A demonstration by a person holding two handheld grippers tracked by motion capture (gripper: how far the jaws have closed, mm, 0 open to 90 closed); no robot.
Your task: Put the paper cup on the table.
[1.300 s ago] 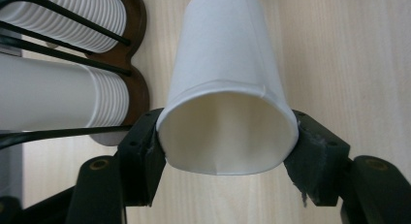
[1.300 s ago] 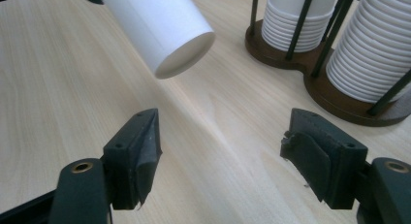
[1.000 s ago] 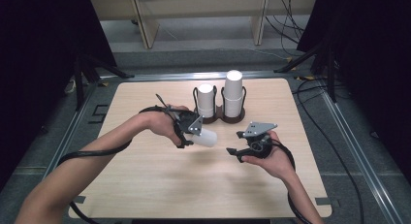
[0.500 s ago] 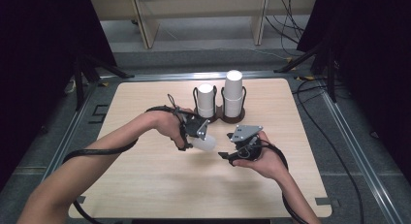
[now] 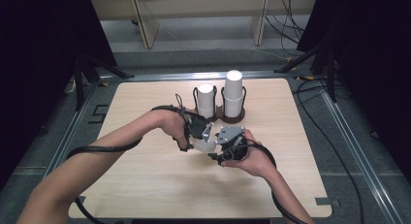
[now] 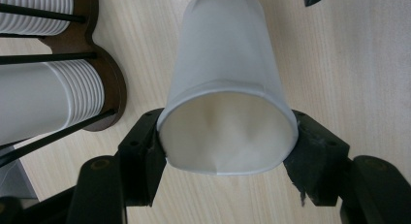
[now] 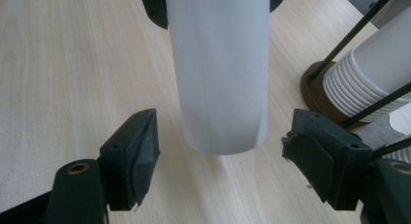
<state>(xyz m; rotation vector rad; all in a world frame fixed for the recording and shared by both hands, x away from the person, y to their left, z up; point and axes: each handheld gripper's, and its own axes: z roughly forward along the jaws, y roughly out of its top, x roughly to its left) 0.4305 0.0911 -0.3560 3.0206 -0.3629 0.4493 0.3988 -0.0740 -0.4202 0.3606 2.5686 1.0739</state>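
A white paper cup (image 6: 225,64) lies sideways above the table, and my left gripper (image 6: 228,151) is shut on its rim, squeezing the mouth slightly oval. In the high view the cup (image 5: 206,145) hangs between both hands at the table's middle. My right gripper (image 7: 220,156) faces the cup's (image 7: 220,73) closed end with its jaws standing open on either side; the pads are clear of the cup wall. In the high view the right gripper (image 5: 216,153) sits just right of the left gripper (image 5: 199,133).
A dark wooden holder (image 5: 228,118) with thin black rods stands behind the hands. It carries a short stack of white cups (image 5: 206,100) and a taller stack (image 5: 233,93). Cables trail from both grippers over the wooden table (image 5: 145,185).
My right gripper has moved left across the table up to the cup's closed end. The left gripper has held the cup almost still.
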